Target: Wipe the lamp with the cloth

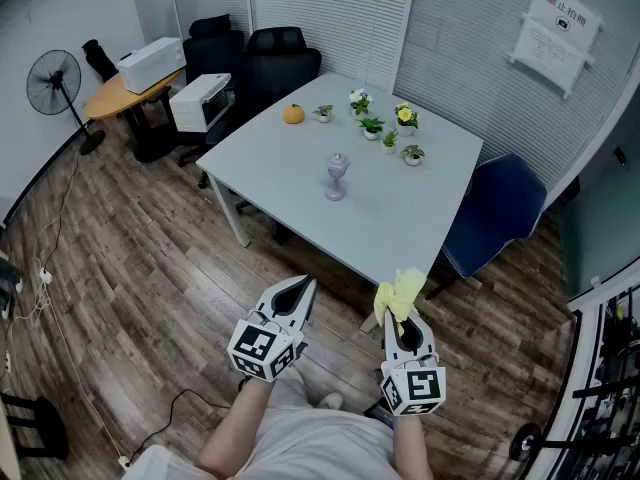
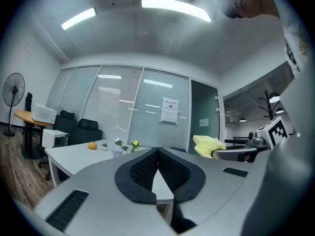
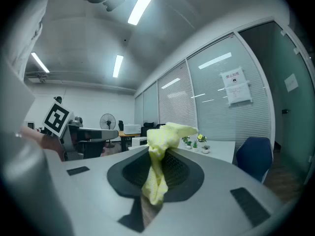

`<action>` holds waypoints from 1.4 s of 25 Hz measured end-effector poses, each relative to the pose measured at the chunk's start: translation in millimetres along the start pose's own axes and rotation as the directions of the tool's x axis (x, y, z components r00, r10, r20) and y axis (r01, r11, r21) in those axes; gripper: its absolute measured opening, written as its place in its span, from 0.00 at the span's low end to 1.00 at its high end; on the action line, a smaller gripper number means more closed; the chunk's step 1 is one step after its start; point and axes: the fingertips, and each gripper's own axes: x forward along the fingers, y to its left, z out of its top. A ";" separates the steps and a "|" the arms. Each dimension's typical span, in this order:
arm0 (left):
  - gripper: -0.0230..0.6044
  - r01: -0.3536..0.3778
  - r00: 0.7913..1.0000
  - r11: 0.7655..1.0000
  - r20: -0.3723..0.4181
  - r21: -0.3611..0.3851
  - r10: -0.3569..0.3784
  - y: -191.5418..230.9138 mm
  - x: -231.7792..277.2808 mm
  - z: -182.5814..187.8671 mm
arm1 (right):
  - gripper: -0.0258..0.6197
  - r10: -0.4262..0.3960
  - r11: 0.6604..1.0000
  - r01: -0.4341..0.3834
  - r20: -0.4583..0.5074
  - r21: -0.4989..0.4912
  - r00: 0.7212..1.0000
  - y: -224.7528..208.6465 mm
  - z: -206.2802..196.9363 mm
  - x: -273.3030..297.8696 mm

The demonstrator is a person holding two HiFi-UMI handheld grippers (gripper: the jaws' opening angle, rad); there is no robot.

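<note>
approach is the step in hand, by my reading: you stand off from the table (image 1: 400, 223), and the lamp (image 1: 336, 177) is not yet touched. it sits upright near the middle of the table, well apart from both tongs, with a row of small potted plants (image 1: 385, 128) and an orange fruit (image 1: 293, 114) beyond it. your right tongs (image 1: 402, 318) are pinching the cloth (image 1: 399, 292), which bunches above the tips and trails down between the pads (image 3: 179, 170). your left tongs (image 1: 299, 288) are pressed together with nothing in them.

the next move calls for stepping up to the near edge and carrying the cloth to the lamp. your left tongs would likely need to spread and steady the foot, since the lamp looks light enough to tip under a sideways rub.

the lamp is pale lilac and goblet-shaped: a rounded top on a narrow stem over a flared foot, probably smooth plastic or glass. the cloth is soft, yellow, finely woven and crumpled. the table top is flat, matte and pale grey. the pads are black and ribbed.
</note>
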 end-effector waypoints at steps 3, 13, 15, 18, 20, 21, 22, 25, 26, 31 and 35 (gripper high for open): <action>0.04 -0.009 1.000 1.000 0.001 0.025 0.009 -11.2 4.6 -1.2 | 0.13 -0.002 1.000 0.002 -0.001 0.004 1.000 -7.7 -0.9 -7.8; 0.43 0.095 0.995 0.995 0.023 -0.035 -0.095 -33.4 13.6 -5.5 | 0.13 -0.008 0.999 0.008 0.007 0.033 1.000 -19.3 -2.6 -21.4; 0.47 0.092 0.996 0.995 0.020 -0.035 -0.091 -29.3 14.8 -6.9 | 0.13 -0.007 0.999 0.006 0.010 0.036 1.000 -20.9 -1.8 -20.6; 0.51 0.083 0.997 0.996 0.006 -0.016 -0.083 -19.4 14.8 -9.6 | 0.13 -0.004 0.999 0.004 0.003 0.045 1.000 -21.9 -3.6 -17.7; 0.54 0.085 0.996 0.996 -0.003 -0.002 -0.085 -13.0 15.1 -12.0 | 0.13 -0.001 0.999 0.001 -0.005 0.049 1.000 -22.7 -6.2 -14.3; 0.55 0.086 0.996 0.996 -0.008 0.001 -0.086 -9.4 15.7 -13.7 | 0.13 0.000 0.999 0.001 -0.010 0.052 1.000 -23.4 -7.9 -12.0; 0.56 0.086 0.996 0.996 -0.014 0.002 -0.086 -5.3 16.7 -15.6 | 0.13 0.000 0.999 0.001 -0.016 0.054 1.000 -24.2 -9.9 -9.0; 0.58 0.086 0.996 0.996 -0.026 -0.011 -0.086 9.7 22.5 -22.5 | 0.13 0.000 0.998 0.002 -0.040 0.063 0.999 -24.7 -16.8 3.0; 0.58 0.087 0.996 0.996 -0.030 -0.018 -0.088 15.9 26.2 -25.3 | 0.13 0.000 0.998 0.003 -0.047 0.065 0.999 -24.9 -18.9 8.6; 0.58 0.099 0.994 0.995 -0.047 -0.033 -0.100 67.9 70.1 -35.8 | 0.13 -0.025 0.998 0.030 -0.074 0.058 0.997 -35.0 -25.6 63.0; 0.58 0.146 0.986 0.989 -0.084 -0.021 -0.147 111.8 123.8 -40.9 | 0.13 -0.064 0.996 0.070 -0.119 0.047 0.991 -52.5 -25.5 120.0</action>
